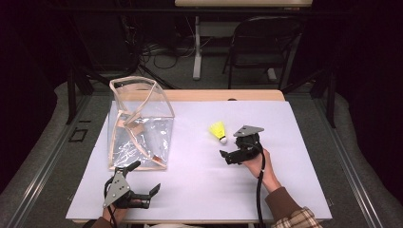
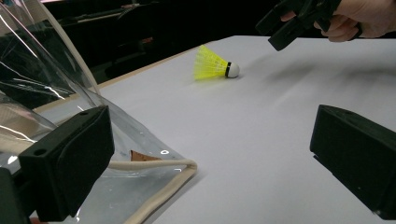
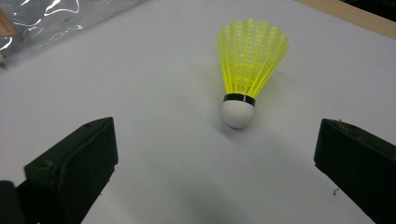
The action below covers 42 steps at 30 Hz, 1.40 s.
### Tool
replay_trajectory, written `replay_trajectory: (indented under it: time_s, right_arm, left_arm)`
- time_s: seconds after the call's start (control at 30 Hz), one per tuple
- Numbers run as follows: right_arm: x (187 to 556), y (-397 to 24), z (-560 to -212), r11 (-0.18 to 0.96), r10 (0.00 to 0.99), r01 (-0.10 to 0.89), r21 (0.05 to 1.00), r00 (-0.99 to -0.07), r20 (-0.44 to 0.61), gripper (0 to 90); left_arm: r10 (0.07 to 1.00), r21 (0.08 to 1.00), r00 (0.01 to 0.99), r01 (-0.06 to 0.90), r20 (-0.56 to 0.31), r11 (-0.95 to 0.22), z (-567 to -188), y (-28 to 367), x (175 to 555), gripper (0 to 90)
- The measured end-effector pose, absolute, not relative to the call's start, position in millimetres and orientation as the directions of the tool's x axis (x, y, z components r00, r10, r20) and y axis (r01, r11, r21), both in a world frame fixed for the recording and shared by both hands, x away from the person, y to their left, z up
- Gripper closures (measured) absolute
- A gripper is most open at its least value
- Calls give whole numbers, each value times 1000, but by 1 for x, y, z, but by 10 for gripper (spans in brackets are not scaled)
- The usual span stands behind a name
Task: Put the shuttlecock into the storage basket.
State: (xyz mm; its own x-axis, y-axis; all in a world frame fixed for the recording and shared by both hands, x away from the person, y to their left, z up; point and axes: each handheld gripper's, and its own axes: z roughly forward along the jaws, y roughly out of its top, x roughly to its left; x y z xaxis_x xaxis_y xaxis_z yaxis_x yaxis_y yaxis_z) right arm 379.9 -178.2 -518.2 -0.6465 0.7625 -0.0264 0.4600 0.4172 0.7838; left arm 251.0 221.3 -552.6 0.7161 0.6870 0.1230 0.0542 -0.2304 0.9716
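Closing the spread-open right gripper (image 1: 227, 154) just short of the shuttlecock (image 1: 218, 131) risks flicking its cork away from the clear bag (image 1: 138, 124); left gripper (image 1: 145, 178) also gapes, empty.

Table: white sheet (image 1: 199, 166) evenly lit from above, surroundings dark.
Glare: streaks on the clear bag (image 1: 142, 128).
Shadows: soft (faint under the shuttlecock (image 3: 243, 70)).
Focus: near jaws slightly soft.
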Motion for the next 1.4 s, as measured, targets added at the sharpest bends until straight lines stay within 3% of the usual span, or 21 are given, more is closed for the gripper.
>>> replay_trajectory:
  time_s: [1.4]
  right_arm:
    - [432,-136,-513,459,821,630,627,-570,-29,28]
  left_arm:
    - [681,969,723,65,120,-240,-553,222,251,0]
